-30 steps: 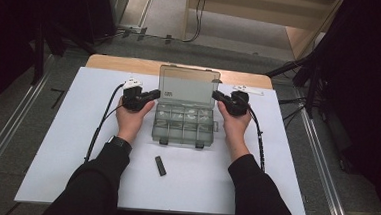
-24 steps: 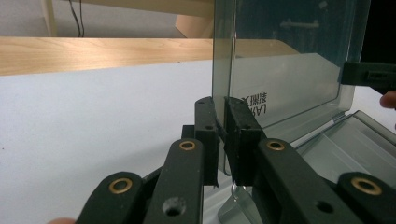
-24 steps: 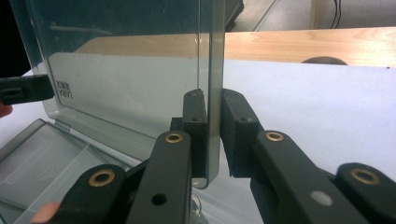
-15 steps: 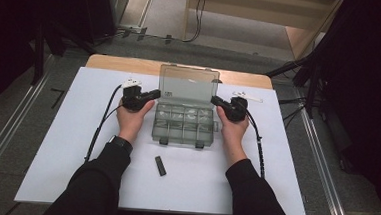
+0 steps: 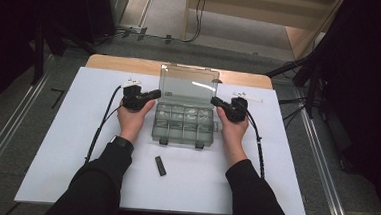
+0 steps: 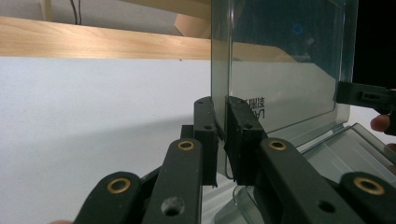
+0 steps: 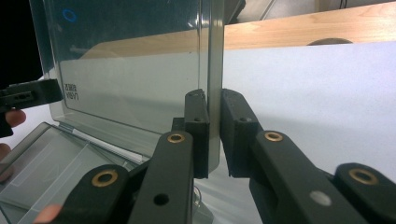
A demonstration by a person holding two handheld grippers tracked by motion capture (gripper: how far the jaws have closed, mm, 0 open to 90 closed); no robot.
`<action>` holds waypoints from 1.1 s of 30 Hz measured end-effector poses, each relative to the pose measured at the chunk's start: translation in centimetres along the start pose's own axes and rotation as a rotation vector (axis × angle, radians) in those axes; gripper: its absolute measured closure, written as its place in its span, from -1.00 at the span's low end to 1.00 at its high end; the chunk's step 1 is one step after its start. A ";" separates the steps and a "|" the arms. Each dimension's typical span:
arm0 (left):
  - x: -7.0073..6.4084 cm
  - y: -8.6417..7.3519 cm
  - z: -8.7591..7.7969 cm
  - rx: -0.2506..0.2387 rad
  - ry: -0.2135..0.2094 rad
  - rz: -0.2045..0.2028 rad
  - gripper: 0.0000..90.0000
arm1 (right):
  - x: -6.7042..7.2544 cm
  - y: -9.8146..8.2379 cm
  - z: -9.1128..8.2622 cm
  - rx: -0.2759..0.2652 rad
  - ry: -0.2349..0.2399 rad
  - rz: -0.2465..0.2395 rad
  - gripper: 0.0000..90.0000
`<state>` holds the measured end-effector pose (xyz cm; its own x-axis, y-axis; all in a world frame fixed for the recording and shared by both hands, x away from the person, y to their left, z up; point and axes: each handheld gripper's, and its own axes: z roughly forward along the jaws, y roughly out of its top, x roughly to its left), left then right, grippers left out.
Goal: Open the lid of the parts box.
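Gripping the upright lid (image 5: 188,86) of the clear box (image 5: 182,123) mid-worktop (image 5: 76,145), one claw per side edge.
Left claw (image 6: 223,122), right claw (image 7: 213,125): clamped on lid edges, seen close up; small black piece (image 5: 160,166) before the box, seen from above.

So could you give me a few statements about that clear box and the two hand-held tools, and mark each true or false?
1. The lid of the clear box stands upright, open. True.
2. The left tool pinches the lid's side edge. True.
3. The right tool rests on the white sheet, away from the box. False: its jaws sit on either side of the lid's other side edge.
4. A small black object lies inside a compartment. False: it lies on the sheet in front of the box.
5. The box has several compartments. True.
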<state>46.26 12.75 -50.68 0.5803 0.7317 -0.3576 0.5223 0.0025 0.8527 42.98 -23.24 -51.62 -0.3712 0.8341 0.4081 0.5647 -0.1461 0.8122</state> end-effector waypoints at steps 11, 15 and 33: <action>-0.1 -0.1 0.2 0.030 0.002 0.008 0.81 | -0.1 -0.1 0.1 0.020 0.002 0.013 0.76; -0.1 -0.1 0.2 0.032 0.004 0.007 0.80 | -0.1 -0.1 0.1 0.024 0.004 0.018 0.76; -0.2 -0.2 0.3 0.048 0.007 0.024 0.66 | -0.1 -0.1 0.2 0.048 0.002 0.018 0.73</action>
<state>46.21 12.36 -50.89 0.5885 0.7360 -0.3345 0.5380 -0.0476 0.8416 43.08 -23.21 -51.85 -0.3618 0.8305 0.4236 0.6061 -0.1356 0.7837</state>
